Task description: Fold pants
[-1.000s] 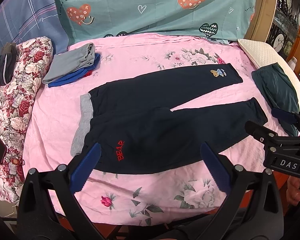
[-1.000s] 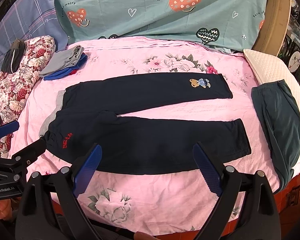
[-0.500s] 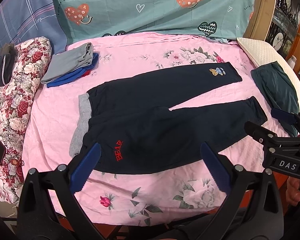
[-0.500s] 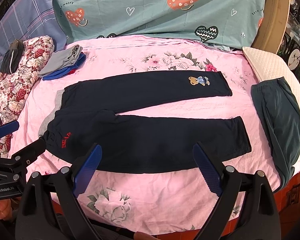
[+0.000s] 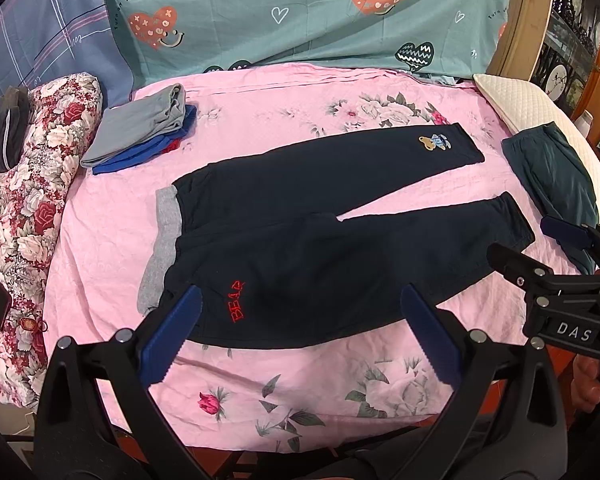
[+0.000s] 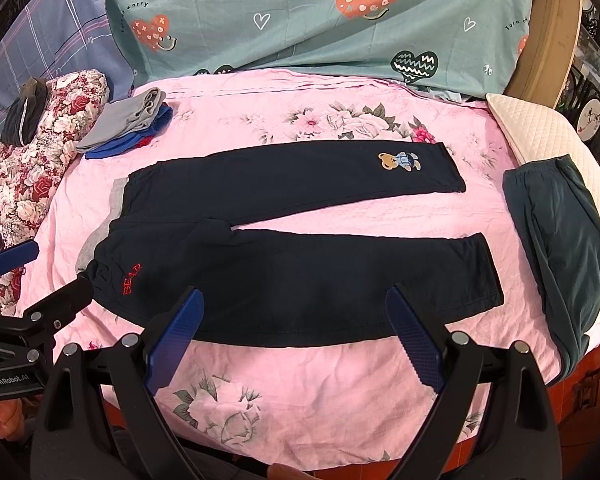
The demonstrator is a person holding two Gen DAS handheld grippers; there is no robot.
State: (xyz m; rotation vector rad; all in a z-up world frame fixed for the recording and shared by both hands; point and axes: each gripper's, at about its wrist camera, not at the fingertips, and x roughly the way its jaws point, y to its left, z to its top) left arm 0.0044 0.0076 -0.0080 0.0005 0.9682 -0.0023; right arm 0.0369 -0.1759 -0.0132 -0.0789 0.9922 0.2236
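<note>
The dark pants (image 5: 312, 236) lie flat on the pink sheet (image 5: 300, 372), legs apart. The left gripper (image 5: 300, 332) is spread wide just above the waist end. The right gripper (image 6: 296, 336) is spread wide too, above the near leg, holding nothing.

Left gripper (image 5: 300, 336) held low and level, jaws spread wide, blue pads (image 5: 170, 336) facing each other, nothing between them. Right gripper (image 6: 294, 338) likewise held low, jaws wide apart, empty. Seen side by side, well apart, both pointing forward. Fingers (image 5: 586, 380) of right hand wrapped below the right gripper's black body. Part of left hand (image 6: 8, 416) gripping beneath the left gripper.
</note>
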